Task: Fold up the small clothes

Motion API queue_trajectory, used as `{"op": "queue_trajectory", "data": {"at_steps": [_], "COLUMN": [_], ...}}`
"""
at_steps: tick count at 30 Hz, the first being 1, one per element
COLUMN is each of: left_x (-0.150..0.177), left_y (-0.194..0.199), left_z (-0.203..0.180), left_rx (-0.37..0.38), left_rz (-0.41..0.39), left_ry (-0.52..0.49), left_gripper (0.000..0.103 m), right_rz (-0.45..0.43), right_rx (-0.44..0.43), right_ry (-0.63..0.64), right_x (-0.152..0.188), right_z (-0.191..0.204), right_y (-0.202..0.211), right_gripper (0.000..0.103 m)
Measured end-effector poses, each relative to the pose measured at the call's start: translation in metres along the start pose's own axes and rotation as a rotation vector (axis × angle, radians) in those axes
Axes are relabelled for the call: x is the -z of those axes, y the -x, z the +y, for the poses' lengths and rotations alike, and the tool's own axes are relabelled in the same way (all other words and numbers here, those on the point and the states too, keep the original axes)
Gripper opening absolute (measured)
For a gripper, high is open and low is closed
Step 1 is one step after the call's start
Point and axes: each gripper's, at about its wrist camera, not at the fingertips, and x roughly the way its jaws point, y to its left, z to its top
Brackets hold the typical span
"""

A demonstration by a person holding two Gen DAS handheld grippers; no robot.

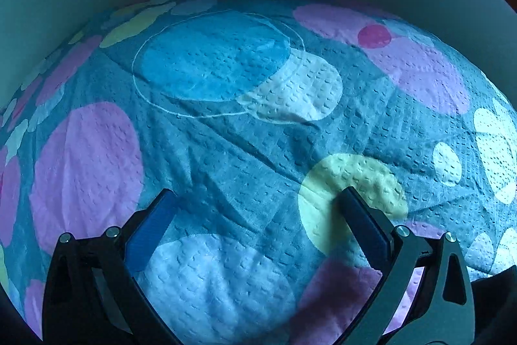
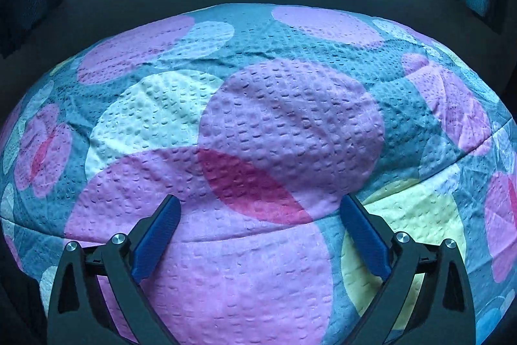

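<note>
Bedspread [image 1: 245, 151]: matt puckered quilted cloth. Left gripper [image 1: 258, 199]: matt black plastic, ribbed blue pads [image 1: 152, 231], shiny metal screws.

The quilted bedspread [image 1: 226, 151] is showing a teal ground with big overlapping circles in lilac, white, pale yellow, blue and magenta; the grippers' pads [image 2: 156, 240] are showing blue on black frames

Dim, blue-tinted light; strong fisheye curving at edges, dark corners, focus fairly sharp
</note>
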Motion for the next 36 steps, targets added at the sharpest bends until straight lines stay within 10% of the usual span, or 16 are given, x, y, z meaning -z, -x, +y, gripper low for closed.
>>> {"op": "queue_trajectory", "data": {"at_steps": [36], "left_x": [0.000], "left_y": [-0.001], "left_z": [0.002], "left_rx": [0.014], "left_rz": [0.014], "left_ry": [0.010], "left_gripper": [0.101], "right_rz": [0.000], "right_rx": [-0.028], "right_ry": [-0.005], "right_x": [-0.012], "right_z": [0.005], "right_y": [0.002], "right_gripper": [0.098]}}
